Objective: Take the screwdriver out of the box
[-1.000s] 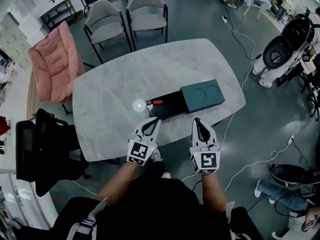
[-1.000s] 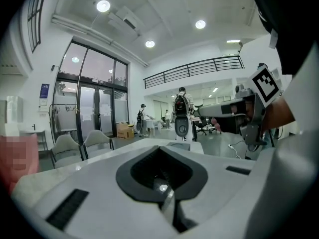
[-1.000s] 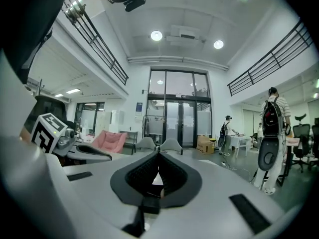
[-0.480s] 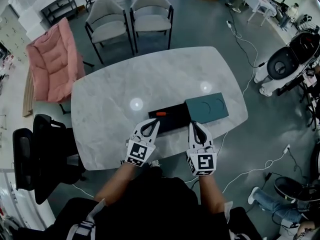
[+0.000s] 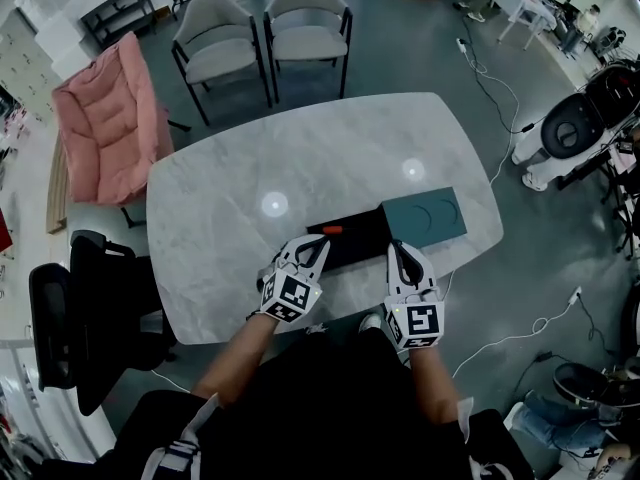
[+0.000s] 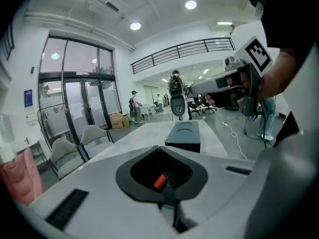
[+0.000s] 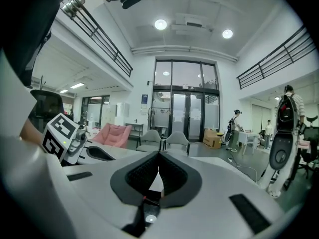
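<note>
An open black box tray [image 5: 358, 246] lies on the marble table [image 5: 220, 238], its teal sleeve [image 5: 425, 218] slid off to the right. The screwdriver's orange handle [image 5: 331, 230] shows at the tray's left end. My left gripper [image 5: 321, 241] is shut and empty, its tips just short of that handle. In the left gripper view the orange handle [image 6: 159, 181] shows through the gap behind the closed tips [image 6: 159, 147]. My right gripper [image 5: 396, 245] is shut and empty at the near edge of the teal sleeve. Its tips [image 7: 158, 153] meet in the right gripper view.
Two grey chairs [image 5: 260, 33] stand beyond the table, with a pink seat [image 5: 105, 118] at the far left. A black office chair [image 5: 95, 318] is close on my left. Cables [image 5: 520, 318] and a white machine [image 5: 575, 128] are on the floor to the right.
Both grippers have come forward over the table edge toward the box. The left tip now sits close to the orange handle. Both stayed shut.
</note>
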Demonstrator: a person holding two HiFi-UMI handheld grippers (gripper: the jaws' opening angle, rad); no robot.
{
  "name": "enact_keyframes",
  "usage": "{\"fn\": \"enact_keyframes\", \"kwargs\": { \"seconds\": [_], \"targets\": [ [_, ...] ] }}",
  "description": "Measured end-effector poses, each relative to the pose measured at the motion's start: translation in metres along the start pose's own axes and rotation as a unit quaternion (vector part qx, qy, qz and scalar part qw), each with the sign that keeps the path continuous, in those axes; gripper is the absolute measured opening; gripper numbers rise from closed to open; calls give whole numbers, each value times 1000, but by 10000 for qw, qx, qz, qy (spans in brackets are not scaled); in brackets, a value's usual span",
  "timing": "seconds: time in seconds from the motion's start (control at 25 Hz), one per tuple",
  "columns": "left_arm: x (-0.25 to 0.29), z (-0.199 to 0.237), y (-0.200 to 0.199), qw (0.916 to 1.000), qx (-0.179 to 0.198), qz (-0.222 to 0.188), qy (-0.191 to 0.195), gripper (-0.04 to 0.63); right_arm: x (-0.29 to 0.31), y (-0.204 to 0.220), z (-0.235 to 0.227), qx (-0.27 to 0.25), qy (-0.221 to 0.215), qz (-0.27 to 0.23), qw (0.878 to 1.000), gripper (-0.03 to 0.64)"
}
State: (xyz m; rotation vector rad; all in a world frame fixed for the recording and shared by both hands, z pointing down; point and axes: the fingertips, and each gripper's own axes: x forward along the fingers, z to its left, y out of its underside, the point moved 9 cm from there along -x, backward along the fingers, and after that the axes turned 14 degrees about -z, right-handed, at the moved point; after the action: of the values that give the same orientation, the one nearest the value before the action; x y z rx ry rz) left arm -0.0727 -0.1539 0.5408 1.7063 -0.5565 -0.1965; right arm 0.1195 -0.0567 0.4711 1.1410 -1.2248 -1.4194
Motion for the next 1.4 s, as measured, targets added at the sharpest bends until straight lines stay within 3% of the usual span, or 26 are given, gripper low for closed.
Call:
{"fn": "enact_keyframes", "kwargs": {
  "seconds": [0.28,0.44,0.6,0.72,0.92,1.2,1.4],
  "targets": [
    [19,-9,-2,9966,676,388,266,6,13,10,-13,54,-372,85,9993,21],
    [40,-21,0,9873,1153,1035,361,6,21,11,-33,90,-700,79,9975,21],
    [64,-32,13,9646,1670,1966,547,21,30,17,-51,138,-1112,76,9937,20],
    [82,-38,24,9499,1762,2489,689,184,35,21,-66,203,-1349,104,9906,21],
    [107,-47,38,9266,2104,2979,917,189,44,25,-85,412,-1580,3,9866,20],
    [131,-51,59,8868,2521,3602,1427,187,55,24,-105,636,-1806,-39,9815,21],
    [140,-54,76,8580,2757,4070,1489,187,44,35,-105,758,-2197,198,9724,21]
  ]
}}
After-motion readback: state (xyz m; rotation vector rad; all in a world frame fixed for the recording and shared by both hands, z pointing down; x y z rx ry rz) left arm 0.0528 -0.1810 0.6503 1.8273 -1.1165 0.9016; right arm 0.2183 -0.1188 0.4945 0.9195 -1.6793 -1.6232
